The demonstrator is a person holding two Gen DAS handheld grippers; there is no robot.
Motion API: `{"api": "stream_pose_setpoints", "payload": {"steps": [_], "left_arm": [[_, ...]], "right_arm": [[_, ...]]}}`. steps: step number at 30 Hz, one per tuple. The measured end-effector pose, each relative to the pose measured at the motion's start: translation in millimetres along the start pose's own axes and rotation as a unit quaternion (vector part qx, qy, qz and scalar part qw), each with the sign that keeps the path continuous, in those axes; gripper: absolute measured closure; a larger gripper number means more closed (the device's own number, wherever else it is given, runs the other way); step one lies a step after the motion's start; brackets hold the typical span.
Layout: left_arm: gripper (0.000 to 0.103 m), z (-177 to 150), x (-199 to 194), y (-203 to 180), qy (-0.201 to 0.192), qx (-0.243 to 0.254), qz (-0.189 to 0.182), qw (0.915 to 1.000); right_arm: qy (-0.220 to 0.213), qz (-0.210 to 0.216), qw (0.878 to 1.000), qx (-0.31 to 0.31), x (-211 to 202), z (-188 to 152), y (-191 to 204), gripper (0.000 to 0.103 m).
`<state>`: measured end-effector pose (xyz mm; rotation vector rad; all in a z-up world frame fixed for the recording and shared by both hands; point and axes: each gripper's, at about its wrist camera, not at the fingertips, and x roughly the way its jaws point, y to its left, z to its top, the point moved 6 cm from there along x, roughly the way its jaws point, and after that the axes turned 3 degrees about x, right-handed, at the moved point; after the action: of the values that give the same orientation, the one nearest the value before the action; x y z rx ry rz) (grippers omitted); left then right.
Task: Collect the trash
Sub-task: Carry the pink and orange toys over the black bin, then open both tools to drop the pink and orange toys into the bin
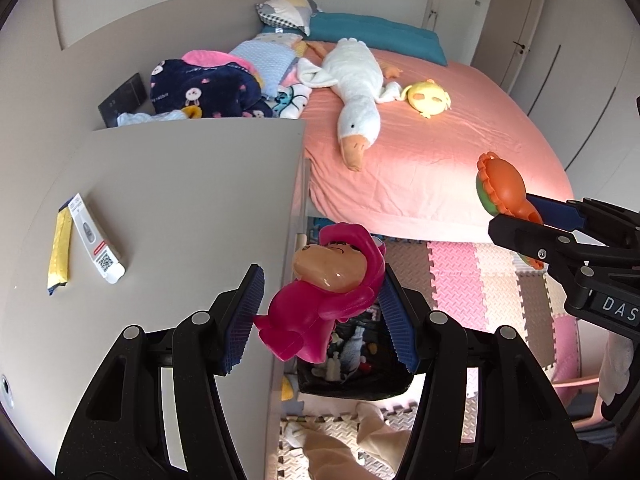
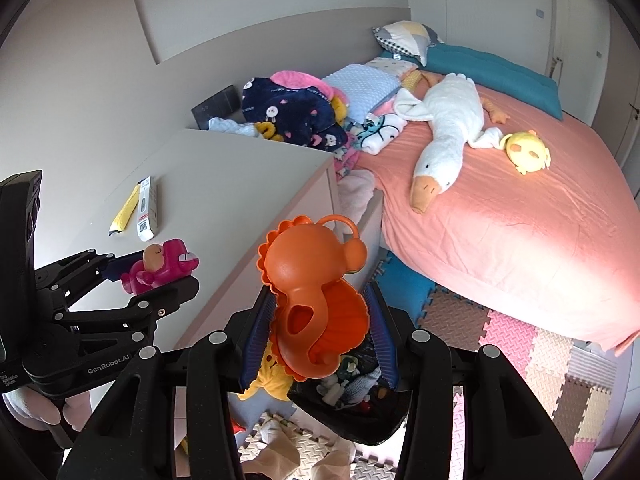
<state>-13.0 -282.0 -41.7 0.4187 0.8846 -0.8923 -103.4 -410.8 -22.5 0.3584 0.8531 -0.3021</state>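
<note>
Left wrist view: left gripper is partly closed, blue pads clamped on a pink toy figure with a tan face. Directly under and beyond the fingertips sits a black bin on the floor, already holding small toys. Left of the gripper, the grey cabinet top carries a white box and a yellow strip, touching side by side. Cabinet edge runs right beside the left finger and partly blocks the line to the bin.

Right wrist view: right gripper is closed part-way on an orange plastic toy, pads pressing both its sides. Black bin lies just below the fingertips; a yellow plush sits against its left side. Left gripper with the pink toy shows to the left, over the cabinet corner.

Ahead and right of both grippers: bed with pink sheet, white goose plush, yellow chick plush, and a pile of blankets at the cabinet's far end. Foam puzzle mats cover the floor.
</note>
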Motion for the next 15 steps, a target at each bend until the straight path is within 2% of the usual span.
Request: {"api": "stream_pose_setpoints", "payload": {"steps": [5,6,7,8,9,15], "left_arm": [[0.043,0.7,10.1,-25.4,0.015,0.022,-0.031,0.9992],[0.025,-0.2,12.5,-30.8,0.021,0.029,-0.033,0.9988],[0.014,-0.9,14.1,-35.0,0.026,0.035,-0.029,0.9986],[0.006,-1.8,14.9,-38.7,0.026,0.04,-0.022,0.9986],[0.006,-2.4,15.4,-41.5,0.025,0.043,-0.021,0.9985],[0.006,-2.2,18.4,-45.2,0.027,0.031,-0.025,0.9988]], "right_arm": [[0.009,-0.003,1.0,0.029,-3.3,-7.0,-25.2,0.055],[0.012,0.003,0.999,0.041,-4.7,-8.7,-31.0,0.049],[0.008,0.004,0.998,0.057,-7.0,-8.7,-37.5,0.033],[-0.001,-0.003,0.997,0.071,-11.0,-8.1,-44.3,0.028],[-0.013,-0.012,0.997,0.08,-15.3,-7.4,-50.2,0.025],[-0.031,-0.024,0.995,0.096,-25.2,-2.4,-67.2,0.025]]}}
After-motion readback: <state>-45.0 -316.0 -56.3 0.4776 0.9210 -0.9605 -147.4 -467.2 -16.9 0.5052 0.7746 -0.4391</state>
